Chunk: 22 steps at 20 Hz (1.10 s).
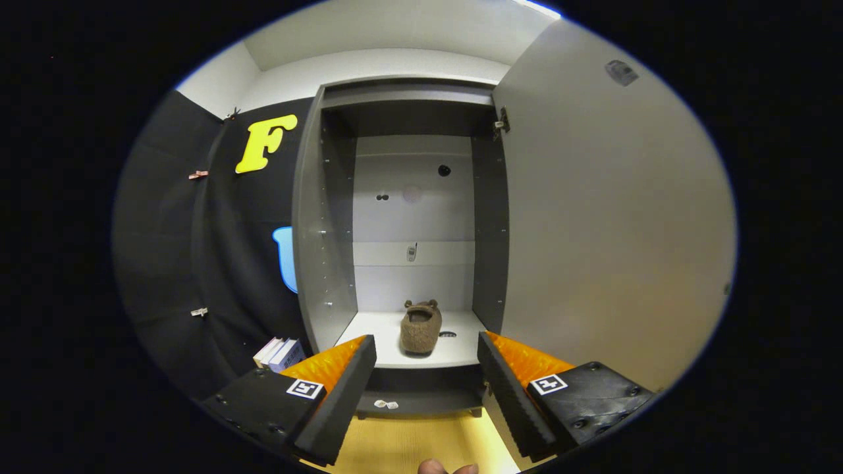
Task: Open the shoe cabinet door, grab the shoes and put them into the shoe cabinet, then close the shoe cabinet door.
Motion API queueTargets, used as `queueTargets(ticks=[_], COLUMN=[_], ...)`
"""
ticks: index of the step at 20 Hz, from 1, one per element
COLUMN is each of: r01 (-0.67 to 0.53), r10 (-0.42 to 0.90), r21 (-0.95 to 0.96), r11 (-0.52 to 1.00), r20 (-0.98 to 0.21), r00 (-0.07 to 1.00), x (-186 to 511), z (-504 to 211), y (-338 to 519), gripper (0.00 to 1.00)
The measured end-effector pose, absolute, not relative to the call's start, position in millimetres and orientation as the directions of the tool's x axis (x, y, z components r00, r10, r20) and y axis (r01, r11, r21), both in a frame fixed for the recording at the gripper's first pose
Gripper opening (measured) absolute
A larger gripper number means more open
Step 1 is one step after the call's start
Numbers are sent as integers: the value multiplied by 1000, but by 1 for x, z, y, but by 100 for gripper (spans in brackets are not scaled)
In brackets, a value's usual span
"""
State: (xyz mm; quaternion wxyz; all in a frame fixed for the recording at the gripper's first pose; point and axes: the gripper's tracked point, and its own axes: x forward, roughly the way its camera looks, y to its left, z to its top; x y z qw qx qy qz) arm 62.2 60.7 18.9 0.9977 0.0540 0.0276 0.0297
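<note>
The grey shoe cabinet [323, 250] stands straight ahead with its door [606, 224] swung wide open to the right. A brown fuzzy slipper with small ears [420, 329] lies on the cabinet's white bottom shelf [379, 336], toe toward me. My gripper [427, 352] is open, its two fingers spread wide just in front of the shelf edge, with nothing between them. The slipper sits beyond the fingers, roughly centred between them.
A few books [280, 353] lean on the floor left of the cabinet against the booth wall. A small white object [386, 404] lies under the cabinet's front edge. The yellow wooden floor [408, 444] runs below, with a fingertip [448, 468] showing at the bottom.
</note>
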Motion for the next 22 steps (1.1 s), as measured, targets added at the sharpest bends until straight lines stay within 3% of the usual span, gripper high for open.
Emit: queueTargets(ticks=[5, 14, 22], r01=[-69, -216, 34], r10=[77, 227, -20], r21=[138, 161, 220], r11=[988, 963, 975], r20=[-57, -57, -66], r00=[995, 972, 998], x=[-2, -102, -68], z=[15, 34, 31], y=[25, -50, -198], gripper=[97, 98, 98])
